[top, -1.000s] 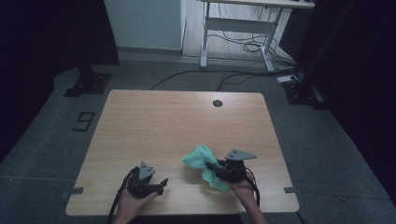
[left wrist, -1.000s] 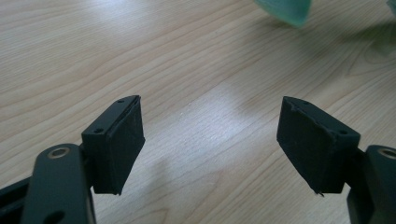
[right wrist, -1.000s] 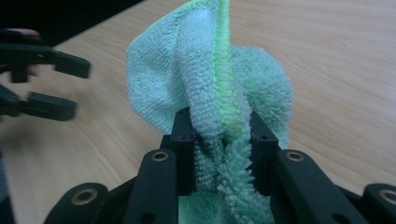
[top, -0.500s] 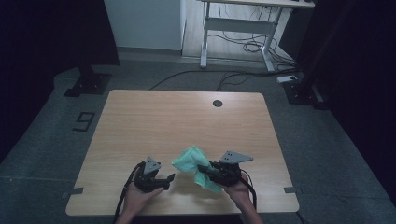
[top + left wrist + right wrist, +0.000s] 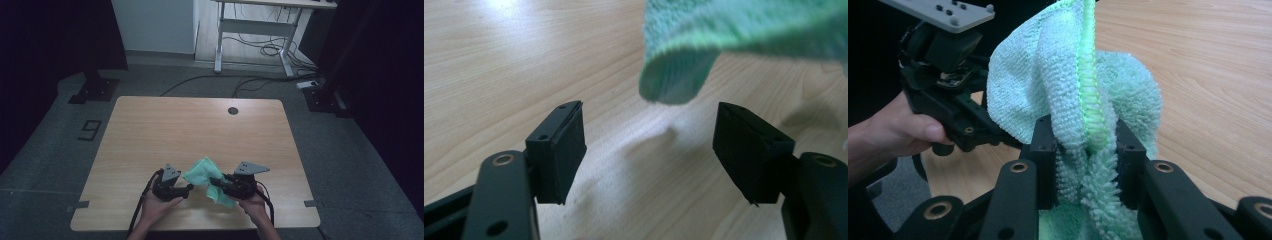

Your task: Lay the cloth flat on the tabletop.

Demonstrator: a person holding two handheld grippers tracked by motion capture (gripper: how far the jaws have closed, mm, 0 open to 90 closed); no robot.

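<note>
- Fingers of the right gripper [image 5: 1087, 165] are clamped on a bunched fold of the soft mint-green terry cloth [image 5: 1073, 95], holding it lifted just above the near edge of the light wooden table [image 5: 165, 130].
- Fingers of the left gripper [image 5: 651, 150] stand apart with nothing between them; they have just been closing a little, and a hanging corner of the cloth [image 5: 676, 80] dangles just beyond and above the gap.
- From the high view, the left gripper [image 5: 189, 188] sits just beside the cloth [image 5: 202, 172], and the right gripper [image 5: 212, 181] is on its other side.
- The step in hand looks like taking a second hold on the cloth with the left gripper.
- To do it well, slide the left fingers forward and slightly up until the corner sits deep between the pads, then close.
- Keep the right hold steady so the corner does not swing away.
- Catch the hemmed edge rather than loose pile, so the cloth can be spread without slipping.
</note>
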